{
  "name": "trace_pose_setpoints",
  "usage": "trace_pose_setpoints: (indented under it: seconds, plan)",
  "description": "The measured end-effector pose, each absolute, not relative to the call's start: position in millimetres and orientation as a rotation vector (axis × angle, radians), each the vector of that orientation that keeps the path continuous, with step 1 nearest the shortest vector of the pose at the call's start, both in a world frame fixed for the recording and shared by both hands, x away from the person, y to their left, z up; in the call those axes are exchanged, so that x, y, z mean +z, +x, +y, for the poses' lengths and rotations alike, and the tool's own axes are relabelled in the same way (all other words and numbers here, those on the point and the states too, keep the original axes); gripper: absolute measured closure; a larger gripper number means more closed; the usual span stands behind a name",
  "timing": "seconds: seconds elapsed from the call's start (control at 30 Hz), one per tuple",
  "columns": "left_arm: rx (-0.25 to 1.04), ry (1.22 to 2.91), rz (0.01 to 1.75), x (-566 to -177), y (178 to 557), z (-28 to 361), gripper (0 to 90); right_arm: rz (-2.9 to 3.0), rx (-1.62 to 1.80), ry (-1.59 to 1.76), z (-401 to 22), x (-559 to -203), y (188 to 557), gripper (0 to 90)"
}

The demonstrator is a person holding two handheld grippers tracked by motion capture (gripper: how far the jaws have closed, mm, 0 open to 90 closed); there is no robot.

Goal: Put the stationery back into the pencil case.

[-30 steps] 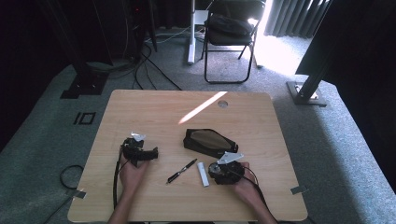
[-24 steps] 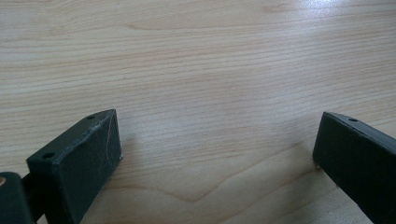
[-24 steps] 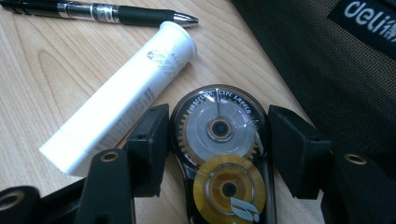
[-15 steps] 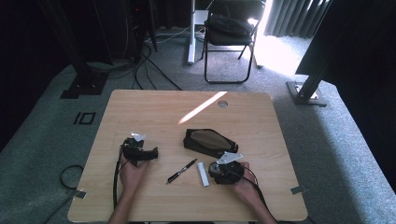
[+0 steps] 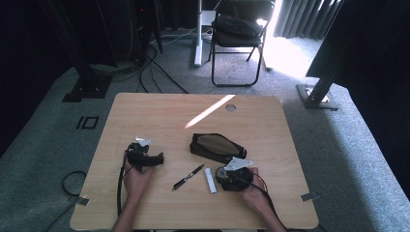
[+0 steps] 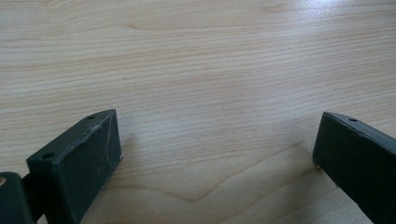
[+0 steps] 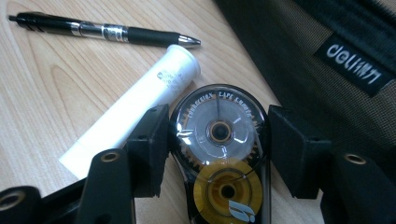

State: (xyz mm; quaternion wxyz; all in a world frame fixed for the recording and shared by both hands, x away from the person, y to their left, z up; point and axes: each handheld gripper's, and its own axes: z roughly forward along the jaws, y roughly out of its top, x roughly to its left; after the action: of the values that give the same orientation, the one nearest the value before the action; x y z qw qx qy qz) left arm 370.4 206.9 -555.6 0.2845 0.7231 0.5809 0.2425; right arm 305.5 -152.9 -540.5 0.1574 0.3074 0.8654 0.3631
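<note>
On the light wooden table (image 5: 159, 116), the biggest thing near the work was the dark pencil case (image 5: 215, 146), lying just beyond the right gripper (image 7: 217, 135) and crowding its far side, its woven flank pressing up close beside the right-hand jaw. Next down in size, the white tube (image 7: 135, 100) lay just beside the left-hand jaw, with the black pen (image 7: 102, 31) beyond it, and between the jaws sat the correction tape dispenser (image 7: 219, 154), both pads right up against its clear round shell. Off to the side, the left gripper (image 6: 217, 154) rested with its jaws wide apart over bare wood, gripping nothing.
</note>
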Motion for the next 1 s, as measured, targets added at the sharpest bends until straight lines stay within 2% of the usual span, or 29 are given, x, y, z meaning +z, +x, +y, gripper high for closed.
trace_pose_setpoints:
  seconds: [1.0]
  plan:
    - [0.648,1.934,1.554,-556,370,207,1.3,2.417,1.088,0.843,-157,-521,299,41.5]
